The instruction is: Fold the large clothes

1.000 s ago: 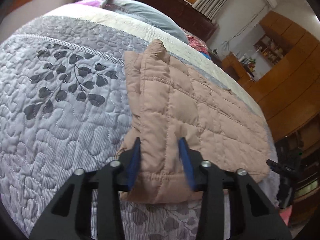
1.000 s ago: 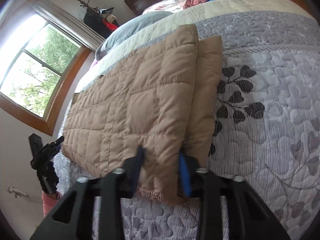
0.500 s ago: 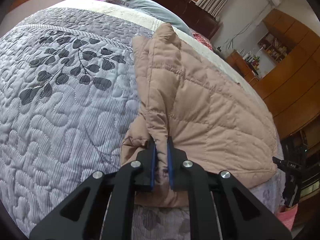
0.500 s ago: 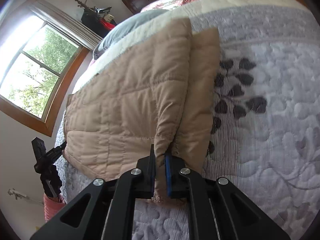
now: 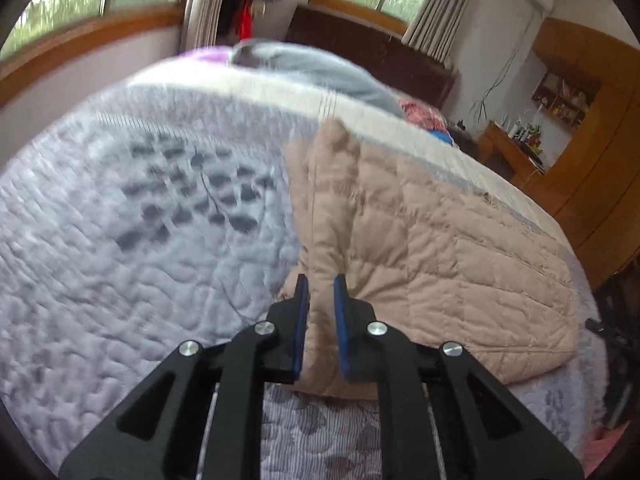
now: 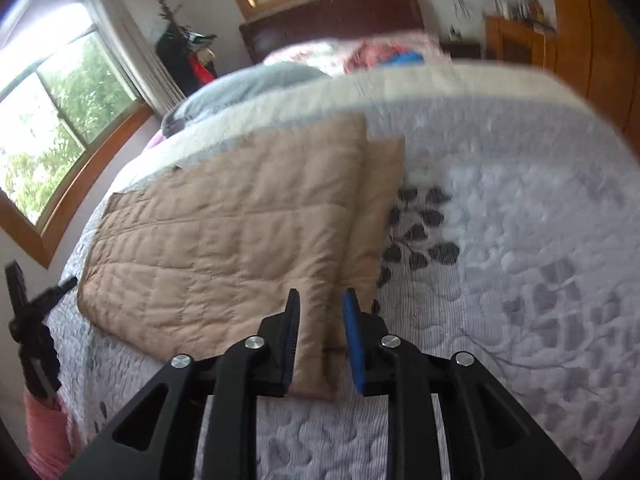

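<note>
While the left claw [image 5: 320,280] is gripping narrow on a raised ridge of the jacket [image 5: 440,260], the right claw [image 6: 322,296] is sitting part open: its jaws have just been opening, and the cloth seen between them is lying flat below, not being pinched. Reading this as the tail of a side fold, with the folded flap being let down and the hands coming off it. The jacket is lying on the bed [image 5: 120,260], close to the edge nearest the claws and reaching out toward one side edge, well apart from the pillows at the far end. It is looking like a tan quilted puffer, already folded into a rough rectangle, with a narrower strip showing beside the long folded edge in the right wrist view. Padding is making it sit thick and springy, so folds are likely going to creep open. The left end is puckering around the pads and standing up off the quilt. Next move, as I'm judging it: left letting go too, both claws regripping two corners of one short end, then carrying that end over to the other. Both views are blurring a bit, so fine seams are not readable.
</note>
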